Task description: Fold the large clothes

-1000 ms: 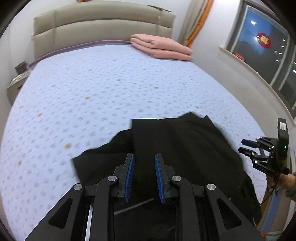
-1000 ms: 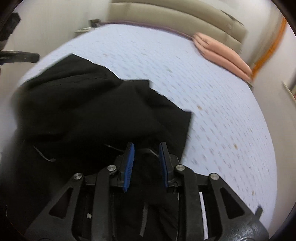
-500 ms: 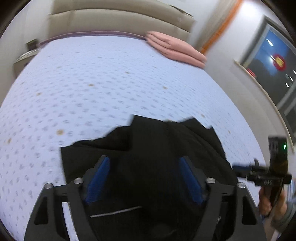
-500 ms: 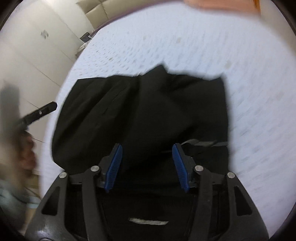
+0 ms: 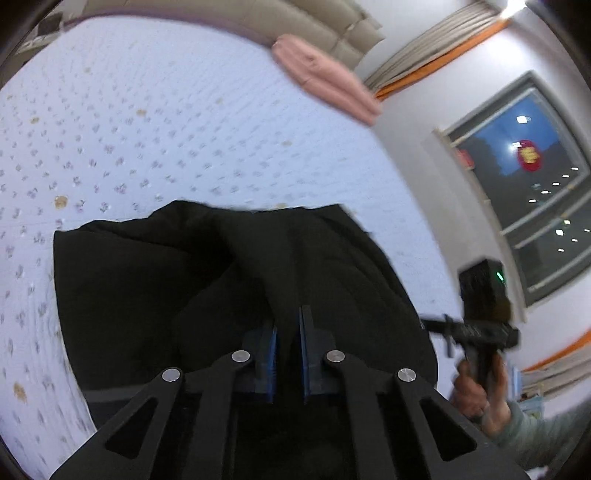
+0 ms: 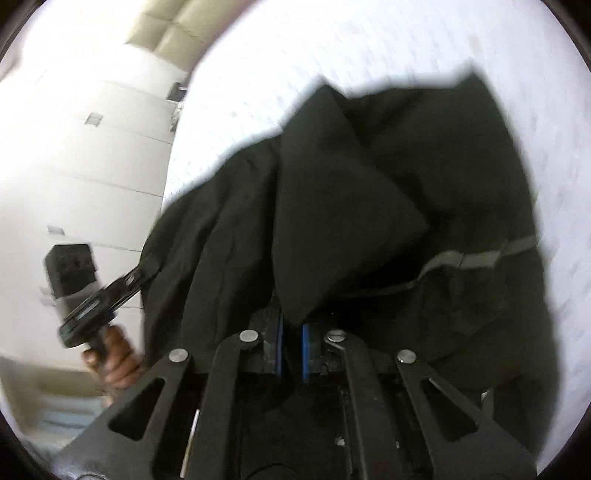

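A large black garment [image 5: 207, 280] lies bunched on the bed near its front edge. My left gripper [image 5: 287, 334] is shut on a fold of the black garment, which rises between its blue pads. In the right wrist view the same garment [image 6: 406, 192] hangs in folds, with a grey strap [image 6: 476, 258] across it. My right gripper [image 6: 291, 328] is shut on a hanging fold of the garment. The right gripper shows at the right of the left wrist view [image 5: 476, 328], the left gripper at the left of the right wrist view [image 6: 96, 295].
The bed [image 5: 166, 140] has a pale lilac dotted sheet and a beige padded headboard [image 5: 325, 26]. A folded pink blanket [image 5: 325, 77] lies at its far right corner. A dark window [image 5: 532, 177] is on the right wall. White wardrobe doors [image 6: 85, 155] stand at the left.
Both grippers were open half a second ago and have closed on folds of the black garment. Both cameras have swung, and the cloth is now pulled up in folds.
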`<state>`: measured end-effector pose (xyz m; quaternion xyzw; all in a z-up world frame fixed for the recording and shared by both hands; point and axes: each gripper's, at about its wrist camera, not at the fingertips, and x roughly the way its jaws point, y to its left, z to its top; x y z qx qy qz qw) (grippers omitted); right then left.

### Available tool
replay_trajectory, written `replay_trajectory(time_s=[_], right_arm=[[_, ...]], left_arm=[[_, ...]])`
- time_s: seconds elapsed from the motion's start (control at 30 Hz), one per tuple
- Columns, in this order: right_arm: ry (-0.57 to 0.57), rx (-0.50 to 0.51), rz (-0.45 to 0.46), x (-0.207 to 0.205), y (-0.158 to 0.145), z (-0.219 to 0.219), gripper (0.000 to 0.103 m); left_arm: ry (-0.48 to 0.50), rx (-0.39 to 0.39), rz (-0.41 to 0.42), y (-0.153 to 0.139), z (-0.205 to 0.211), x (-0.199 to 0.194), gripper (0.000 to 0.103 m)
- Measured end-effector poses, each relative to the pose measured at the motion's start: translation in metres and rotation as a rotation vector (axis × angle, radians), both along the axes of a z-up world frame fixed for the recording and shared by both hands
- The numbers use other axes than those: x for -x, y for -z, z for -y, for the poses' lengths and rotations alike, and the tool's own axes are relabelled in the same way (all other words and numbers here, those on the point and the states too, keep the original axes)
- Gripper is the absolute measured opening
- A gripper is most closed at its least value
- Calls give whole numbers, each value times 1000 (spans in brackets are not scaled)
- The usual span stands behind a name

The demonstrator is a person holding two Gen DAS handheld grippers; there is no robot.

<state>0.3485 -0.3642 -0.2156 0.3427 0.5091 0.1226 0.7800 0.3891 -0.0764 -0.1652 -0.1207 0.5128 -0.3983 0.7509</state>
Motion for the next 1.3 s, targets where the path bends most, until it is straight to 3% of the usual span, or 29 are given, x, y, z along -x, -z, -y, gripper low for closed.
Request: replay_trajectory(time_s=[0.1,0.17,0.23,0.37,0.43,0.47,0.53,0.6,0.67,0.73,0.83,0.97,1.07,1.13,1.23,1.3], right_arm=[[-14,119,123,14,-38,8,5],[-38,131,115,16,-36,16,5],[-42,145,75,17,-21,20,5],[5,93,-12,12,32,30,7],[46,31,-74,20,69,38,7],[61,-12,-88,21,78,40,7],[76,-54,-86,23,73,44,10],[65,-4,-78,27,55,42,16],[35,92,-63,32,26,32,29],[15,157,-12,37,0,20,29],[-32,240,78,42,-34,-6,29],[-47,448,177,4,-48,-42,36],[-70,503,188,-18,-31,-51,36],[-118,563,152,-18,0,-55,37],[-199,602,73,-14,42,-65,36],[-191,584,40,-8,68,-60,37]], left_arm=[[-10,-3,-5,2,-13,36,6],[-17,-13,-70,24,-15,47,3],[-31,-26,-150,55,-13,50,2],[-72,-154,-184,108,-6,46,0],[-98,-146,-227,118,-11,43,0],[-103,-138,-214,112,-14,43,0],[-97,-177,-106,82,-17,47,0],[-77,-195,-13,48,-15,48,1],[-56,-185,32,23,-10,49,6],[-49,-174,76,4,2,48,8],[-5,-131,95,-7,37,44,8],[41,-189,121,12,104,41,8],[67,-319,84,62,138,42,8],[48,-388,45,90,133,44,8],[-4,-347,-47,115,102,47,2],[-25,-244,-129,129,83,46,2]])
